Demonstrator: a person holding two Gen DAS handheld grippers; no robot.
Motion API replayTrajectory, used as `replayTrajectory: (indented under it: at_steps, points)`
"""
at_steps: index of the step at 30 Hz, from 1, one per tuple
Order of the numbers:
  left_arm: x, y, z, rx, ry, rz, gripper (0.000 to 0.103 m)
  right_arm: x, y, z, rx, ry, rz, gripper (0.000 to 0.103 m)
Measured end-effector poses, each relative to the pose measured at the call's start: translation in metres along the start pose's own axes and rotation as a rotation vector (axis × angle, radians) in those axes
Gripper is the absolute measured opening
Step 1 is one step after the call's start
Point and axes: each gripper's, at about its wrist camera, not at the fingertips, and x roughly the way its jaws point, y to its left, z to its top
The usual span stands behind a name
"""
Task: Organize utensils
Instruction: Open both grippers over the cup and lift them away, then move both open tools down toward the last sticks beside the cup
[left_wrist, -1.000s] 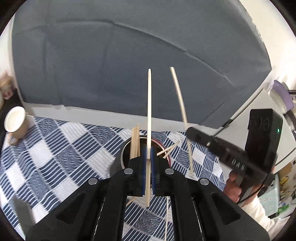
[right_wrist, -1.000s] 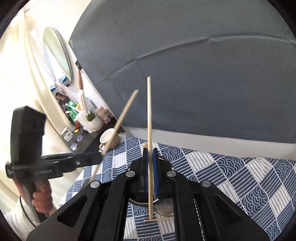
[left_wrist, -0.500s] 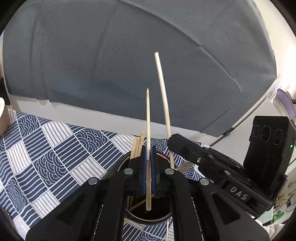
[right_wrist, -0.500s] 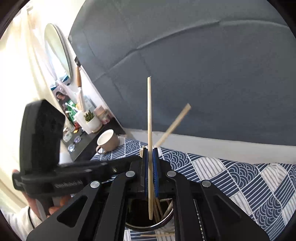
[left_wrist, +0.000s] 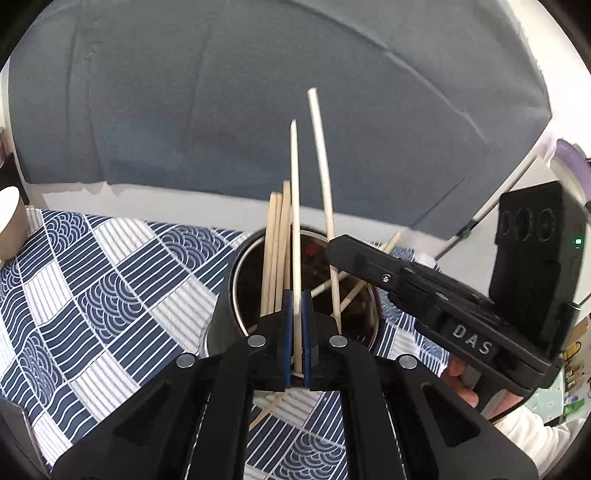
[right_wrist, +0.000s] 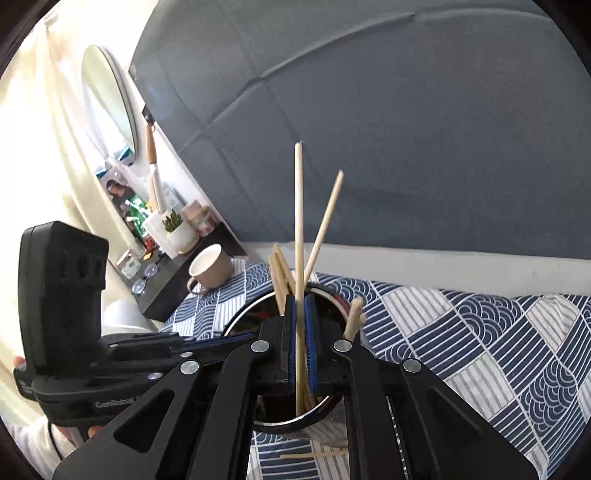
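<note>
Left gripper (left_wrist: 295, 332) is closed on a single pale chopstick (left_wrist: 294, 221), clamped between its blue pads and standing near upright, the lower end hanging over the mouth of a dark round holder (left_wrist: 243, 266) with a metal rim. Right gripper (right_wrist: 300, 343) is likewise closed on a second chopstick (right_wrist: 299, 221), also near vertical, its lower tip reaching down inside the holder (right_wrist: 236, 321). Both grippers sit just above the holder rim, close beside one another — in the left wrist view the right gripper (left_wrist: 343, 251) enters from the right with its chopstick (left_wrist: 321, 158) leaning slightly left of vertical. Several chopsticks already stand in the holder: a bundle of three or four (left_wrist: 275, 251) leans against the near-left wall, and others (left_wrist: 354, 291) lie crossed at a slant toward the right side. One loose chopstick (right_wrist: 314, 454) lies flat on the blue-and-white patterned cloth (right_wrist: 480, 332) in front of the holder. A beige mug (right_wrist: 210, 269) stands on the cloth to the left, well apart from the holder. A grey padded headboard (right_wrist: 406, 129) fills the background.
</note>
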Motion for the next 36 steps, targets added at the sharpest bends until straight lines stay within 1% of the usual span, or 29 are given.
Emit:
replayTrajectory:
  at_steps: [3, 5, 6, 8, 10, 11, 12, 13, 14, 15, 16, 17, 18, 19, 21, 23, 24, 26, 28, 31, 34, 36]
  points:
    - [-0.009, 0.001, -0.007, -0.001, -0.002, -0.003, 0.005, -0.006, 0.004, -0.007, -0.017, 0.007, -0.015, 0.005]
    - [-0.017, 0.002, -0.011, -0.004, -0.005, -0.005, 0.005, -0.010, 0.003, -0.013, -0.015, 0.028, -0.016, 0.005]
    - [-0.020, 0.001, -0.012, 0.002, -0.005, 0.002, 0.005, -0.011, 0.003, -0.015, -0.022, 0.035, -0.023, 0.009]
    - [-0.026, -0.001, -0.016, 0.020, -0.005, 0.020, 0.005, -0.014, 0.003, -0.020, -0.026, 0.046, -0.046, 0.009]
    - [-0.033, -0.004, -0.020, 0.034, -0.010, 0.026, 0.006, -0.021, 0.001, -0.023, -0.008, 0.042, -0.041, 0.009]
    - [-0.036, -0.004, -0.021, 0.035, -0.009, 0.020, 0.013, -0.025, 0.000, -0.024, -0.003, 0.038, -0.040, 0.014]
    - [-0.039, -0.004, -0.023, 0.034, -0.006, 0.016, 0.027, -0.029, 0.001, -0.024, -0.004, 0.032, -0.038, 0.023]
    - [-0.042, -0.004, -0.024, 0.034, -0.007, 0.021, 0.034, -0.034, 0.001, -0.023, -0.006, 0.027, -0.039, 0.029]
    - [-0.046, -0.004, -0.027, 0.035, -0.014, 0.025, 0.040, -0.039, 0.002, -0.023, -0.009, 0.019, -0.056, 0.044]
    - [-0.048, -0.003, -0.028, 0.035, -0.015, 0.026, 0.045, -0.044, 0.004, -0.023, -0.014, 0.008, -0.074, 0.052]
    - [-0.050, -0.002, -0.030, 0.034, -0.011, 0.023, 0.049, -0.049, 0.005, -0.022, -0.018, 0.000, -0.082, 0.053]
    - [-0.052, -0.001, -0.032, 0.034, -0.009, 0.023, 0.059, -0.053, 0.005, -0.022, -0.017, 0.000, -0.076, 0.055]
    - [-0.054, -0.001, -0.033, 0.037, -0.011, 0.025, 0.064, -0.056, 0.005, -0.022, -0.015, 0.002, -0.075, 0.061]
    - [-0.055, 0.000, -0.034, 0.044, -0.005, 0.020, 0.066, -0.060, 0.005, -0.022, -0.017, 0.001, -0.089, 0.065]
    - [-0.056, 0.000, -0.038, 0.057, 0.016, 0.007, 0.078, -0.068, 0.005, -0.024, -0.018, -0.011, -0.138, 0.087]
    - [-0.057, 0.001, -0.041, 0.072, 0.025, 0.025, 0.080, -0.075, 0.002, -0.026, 0.004, -0.022, -0.181, 0.088]
    - [-0.057, 0.001, -0.042, 0.077, 0.032, 0.027, 0.084, -0.077, 0.001, -0.027, 0.014, -0.019, -0.186, 0.088]
    - [-0.055, 0.005, -0.045, 0.075, 0.049, 0.023, 0.088, -0.082, -0.003, -0.030, 0.030, -0.013, -0.208, 0.088]
    - [-0.052, 0.007, -0.048, 0.083, 0.064, 0.031, 0.088, -0.086, -0.005, -0.032, 0.031, -0.010, -0.232, 0.088]
    - [-0.043, 0.010, -0.053, 0.098, 0.117, 0.006, 0.091, -0.092, -0.008, -0.038, 0.036, 0.001, -0.266, 0.088]
    - [-0.034, 0.014, -0.058, 0.115, 0.149, 0.011, 0.092, -0.097, -0.010, -0.045, 0.044, 0.016, -0.301, 0.088]
    - [-0.028, 0.015, -0.062, 0.127, 0.175, -0.005, 0.092, -0.100, -0.012, -0.051, 0.051, 0.026, -0.327, 0.088]
